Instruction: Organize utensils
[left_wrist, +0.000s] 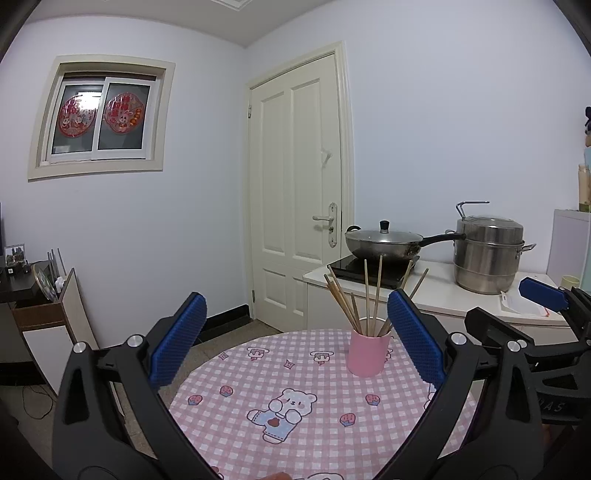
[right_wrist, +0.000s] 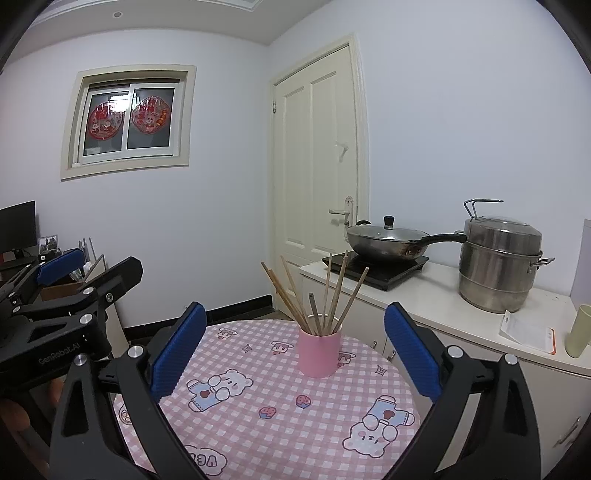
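Note:
A pink cup (left_wrist: 368, 353) stands on the round table with a pink checked cloth (left_wrist: 295, 406). Several wooden chopsticks (left_wrist: 354, 306) stand in it, fanned out. The cup (right_wrist: 318, 352) and chopsticks (right_wrist: 317, 299) show in the right wrist view too. My left gripper (left_wrist: 295, 339) is open and empty, held above the table's near side, short of the cup. My right gripper (right_wrist: 293, 343) is open and empty, also short of the cup. Each gripper shows at the edge of the other's view.
A white counter (right_wrist: 461, 306) behind the table holds a lidded wok (right_wrist: 388, 240) on an induction hob, a steel steamer pot (right_wrist: 498, 266), a paper and a pale green cup (right_wrist: 580, 332). A door (left_wrist: 299, 192) is behind. A low shelf (left_wrist: 44, 306) stands at left.

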